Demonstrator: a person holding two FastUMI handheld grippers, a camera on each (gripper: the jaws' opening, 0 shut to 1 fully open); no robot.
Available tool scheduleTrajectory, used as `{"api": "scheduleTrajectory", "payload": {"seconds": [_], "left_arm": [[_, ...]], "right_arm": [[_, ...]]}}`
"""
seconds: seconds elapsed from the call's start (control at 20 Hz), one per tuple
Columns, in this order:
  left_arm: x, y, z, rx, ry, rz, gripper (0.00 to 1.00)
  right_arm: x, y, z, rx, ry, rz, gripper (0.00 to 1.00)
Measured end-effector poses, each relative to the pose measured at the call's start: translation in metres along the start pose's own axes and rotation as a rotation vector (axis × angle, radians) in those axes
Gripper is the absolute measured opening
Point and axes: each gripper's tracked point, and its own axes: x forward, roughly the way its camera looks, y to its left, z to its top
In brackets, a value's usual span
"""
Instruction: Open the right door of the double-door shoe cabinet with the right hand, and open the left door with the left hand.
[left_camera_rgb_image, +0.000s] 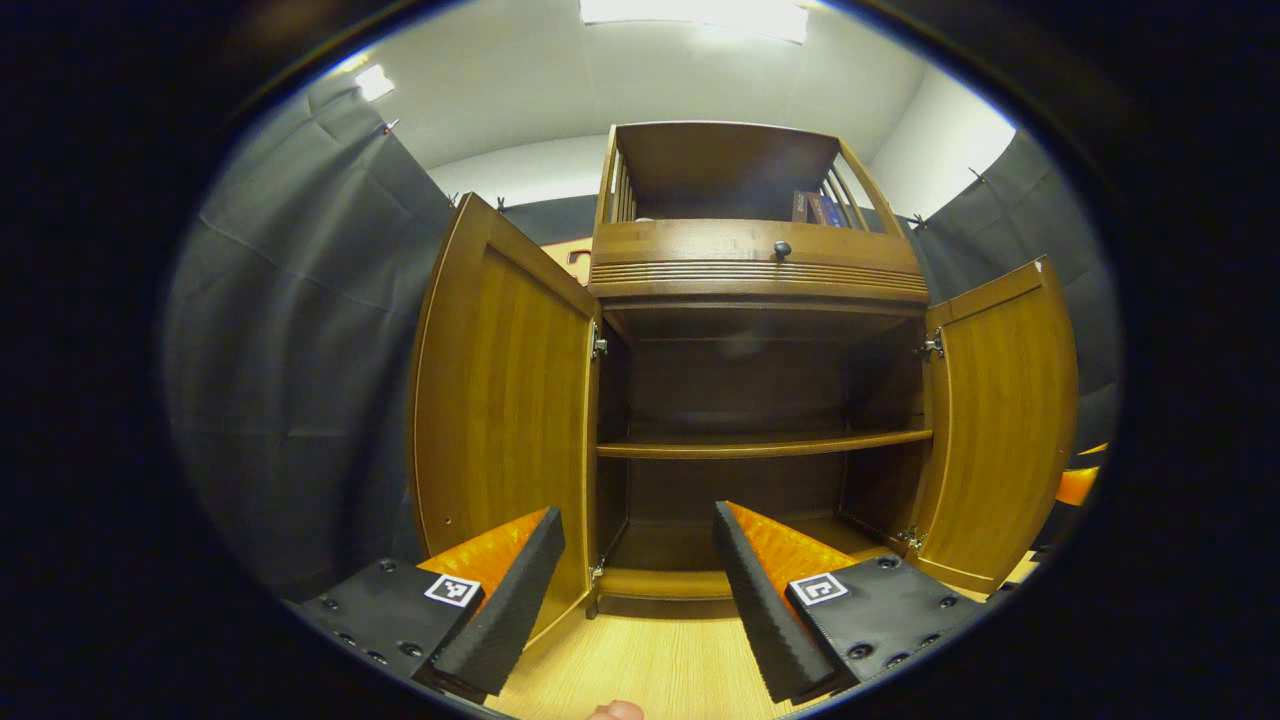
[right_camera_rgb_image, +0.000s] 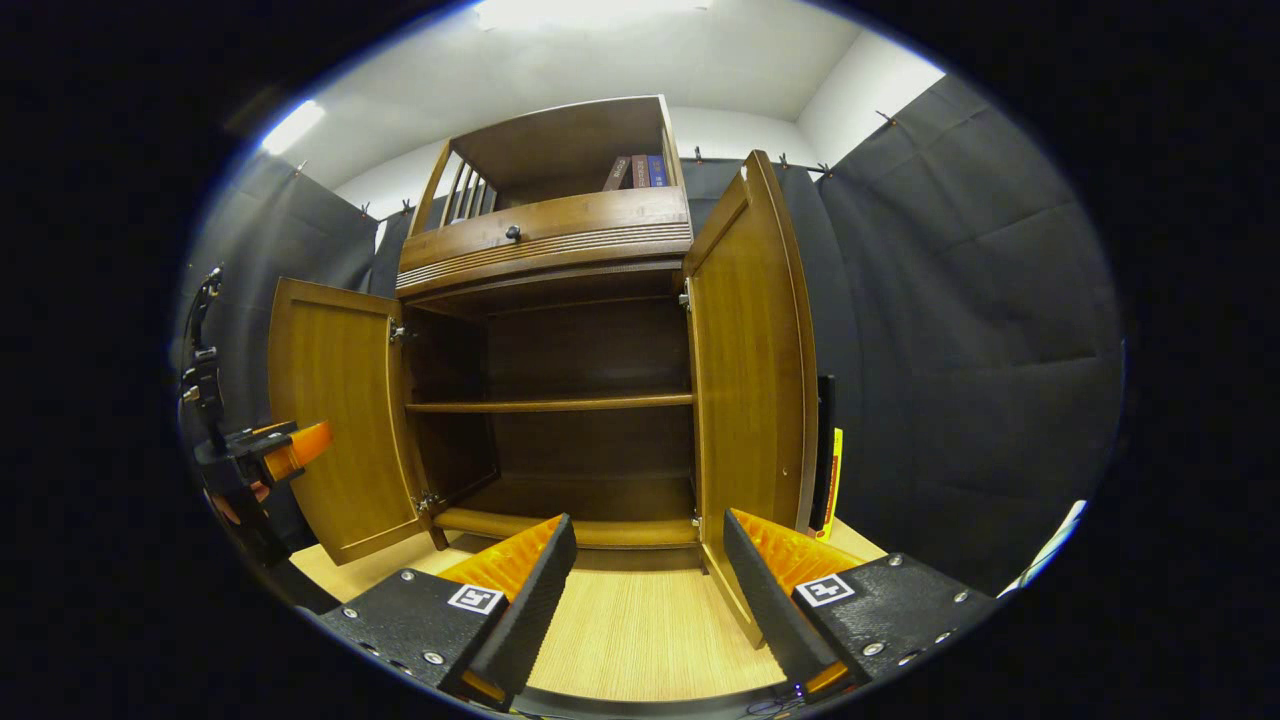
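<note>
Ahead of spread jaws, open shoe cabinet (left_camera_rgb_image: 760, 440).

Readable words and numbers: we can make out none in either view.
Left gripper (left_camera_rgb_image: 638, 515): we see a square black-and-white coded tag (left_camera_rgb_image: 452, 590) on one finger mount and a second tag (left_camera_rgb_image: 818, 588) on the other. They are block patterns, not letters or digits.
Right gripper (right_camera_rgb_image: 650, 520): we see the same kind of patterned square (right_camera_rgb_image: 476, 598) on one mount and its twin (right_camera_rgb_image: 824, 590) on the other.
Books (right_camera_rgb_image: 640, 172): they stand on the top shelf of the shoe cabinet (right_camera_rgb_image: 545, 245), and their spines are too small for us to read.
Yellow strip (right_camera_rgb_image: 834, 478): it stands behind the right door (right_camera_rgb_image: 750, 380), and any print on it is too small for us to tell.
</note>
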Motion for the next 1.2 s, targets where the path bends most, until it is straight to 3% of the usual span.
{"api": "scheduleTrajectory", "payload": {"seconds": [1.2], "left_arm": [[-0.0006,-0.0065,0.0074,0.006,-0.015,-0.03,0.93]], "right_arm": [[-0.0092,-0.0035,-0.0019,0.005,-0.004,-0.008,0.91]]}}
